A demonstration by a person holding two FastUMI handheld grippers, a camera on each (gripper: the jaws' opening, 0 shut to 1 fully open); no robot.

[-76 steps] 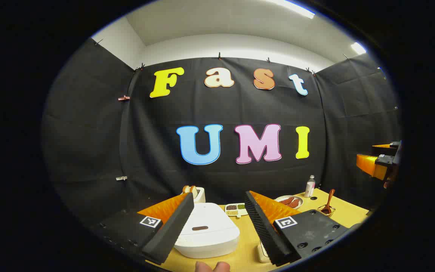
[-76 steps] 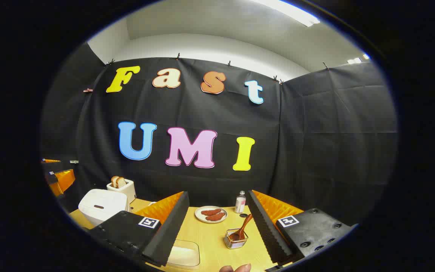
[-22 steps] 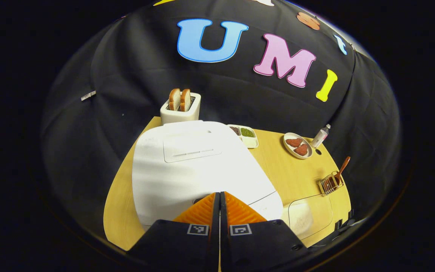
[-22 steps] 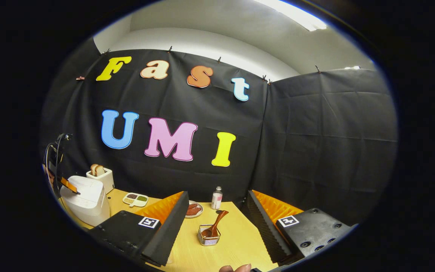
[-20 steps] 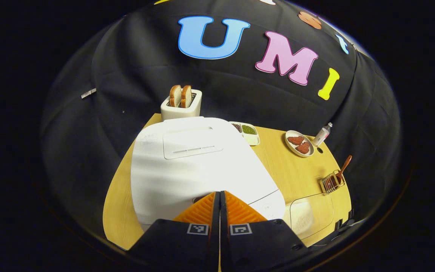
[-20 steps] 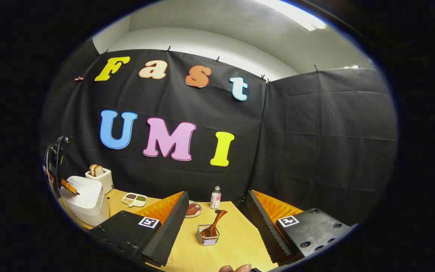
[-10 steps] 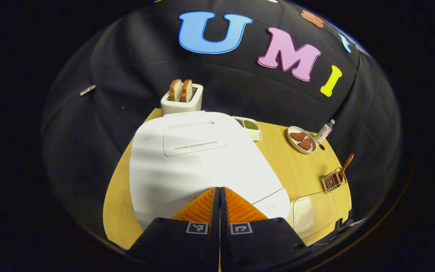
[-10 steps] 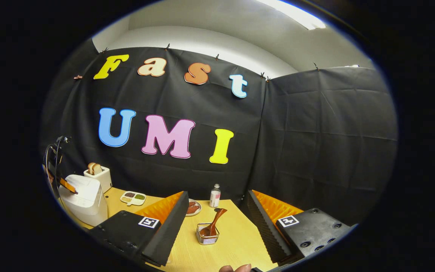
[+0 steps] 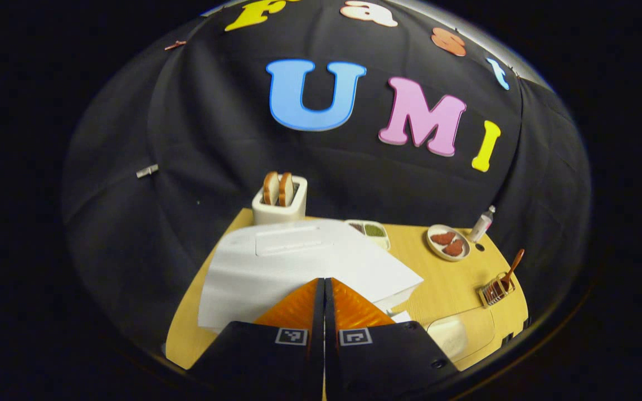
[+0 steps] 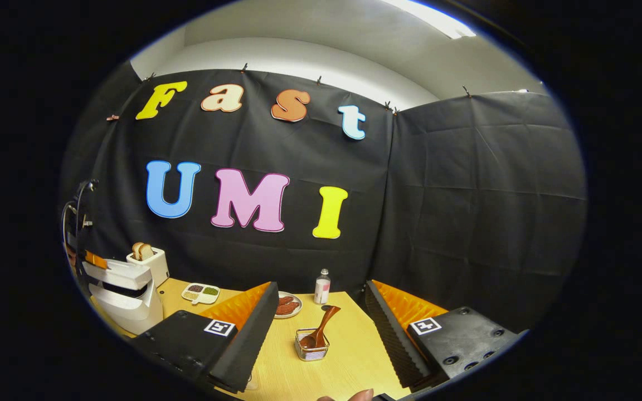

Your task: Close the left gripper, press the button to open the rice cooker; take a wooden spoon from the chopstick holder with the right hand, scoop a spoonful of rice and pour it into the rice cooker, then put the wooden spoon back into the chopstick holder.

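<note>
The rice cooker point(image 9: 298, 267) lid has just sprung up under the clenched left tool point(image 9: 324, 303), so the released right tool point(image 10: 321, 328) can next take the wooden spoon point(image 10: 321, 329) from the chopstick holder point(image 10: 311, 351) on the table point(image 10: 349, 356).

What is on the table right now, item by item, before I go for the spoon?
White rice cooker: one, table's left end, lid popped up a gap.
White toaster: one, two bread slices in it, behind the cooker.
White divided dish: one, dark and green fillings, right of the cooker's back.
White round plate: one, two reddish-brown pieces on it, back right.
Small clear bottle: one, beside the plate.
Wire chopstick holder: one, metal, right side.
Brown wooden spoon: one, leaning in the holder.
Clear container of white rice: one, front edge.
Yellow wooden table: one.
Left gripper: shut, over the cooker lid.
Right gripper: open, facing the holder.
</note>
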